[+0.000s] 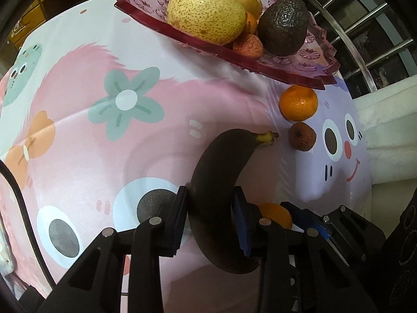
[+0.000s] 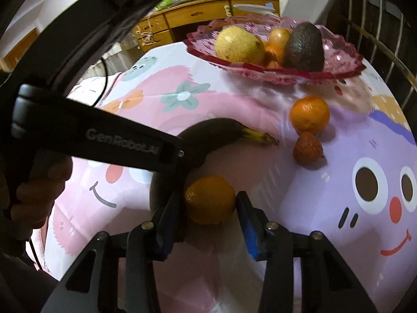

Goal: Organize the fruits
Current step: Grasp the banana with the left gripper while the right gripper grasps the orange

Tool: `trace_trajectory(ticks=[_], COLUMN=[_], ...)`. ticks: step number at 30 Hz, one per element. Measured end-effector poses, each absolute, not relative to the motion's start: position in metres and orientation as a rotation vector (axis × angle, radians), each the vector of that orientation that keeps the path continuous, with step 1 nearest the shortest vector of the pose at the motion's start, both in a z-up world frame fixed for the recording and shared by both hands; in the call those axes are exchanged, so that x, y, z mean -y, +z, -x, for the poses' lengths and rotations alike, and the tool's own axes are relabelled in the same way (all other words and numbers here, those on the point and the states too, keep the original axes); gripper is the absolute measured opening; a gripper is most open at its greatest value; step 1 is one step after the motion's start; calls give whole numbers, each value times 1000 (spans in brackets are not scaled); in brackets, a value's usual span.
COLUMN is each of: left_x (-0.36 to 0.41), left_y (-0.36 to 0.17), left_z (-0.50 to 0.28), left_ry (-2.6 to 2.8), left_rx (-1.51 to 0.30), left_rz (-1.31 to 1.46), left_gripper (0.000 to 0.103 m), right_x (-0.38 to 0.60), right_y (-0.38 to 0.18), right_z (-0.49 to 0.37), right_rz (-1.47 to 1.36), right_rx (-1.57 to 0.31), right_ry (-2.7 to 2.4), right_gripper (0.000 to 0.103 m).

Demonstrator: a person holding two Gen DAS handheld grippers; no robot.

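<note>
Your left tool (image 1: pixel 210 219) is pinching the dark banana (image 1: pixel 216 182), which lies on the desk (image 1: pixel 78 143) with its stem toward the pink tray (image 1: pixel 299 75). Your right tool (image 2: pixel 209 216) is clamped on an orange (image 2: pixel 209 199) just beside that banana.

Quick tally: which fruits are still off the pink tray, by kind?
Banana: 1
Oranges: 2 (near orange, far orange)
Small wrinkled brown-orange fruit: 1
Total: 4
</note>
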State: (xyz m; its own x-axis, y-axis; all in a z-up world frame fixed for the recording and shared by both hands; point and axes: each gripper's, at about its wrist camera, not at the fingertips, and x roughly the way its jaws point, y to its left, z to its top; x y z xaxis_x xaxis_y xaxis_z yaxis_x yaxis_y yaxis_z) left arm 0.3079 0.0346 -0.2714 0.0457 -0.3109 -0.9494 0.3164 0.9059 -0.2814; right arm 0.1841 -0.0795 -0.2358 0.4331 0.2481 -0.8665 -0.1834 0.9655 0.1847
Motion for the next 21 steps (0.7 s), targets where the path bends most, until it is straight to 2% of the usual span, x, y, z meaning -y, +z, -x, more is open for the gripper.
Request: trace_trajectory(ticks=[21], left_x=[-45], left_y=[-252], left_z=[-284], left_ry=[-385], left_rx=[-1320], left_rz=[65], left_gripper=[29], right_x=[101], right_y=[-215], right_z=[-182], right_rz=[-113], right_rx=[-1047], right_ry=[273], right_gripper=[42])
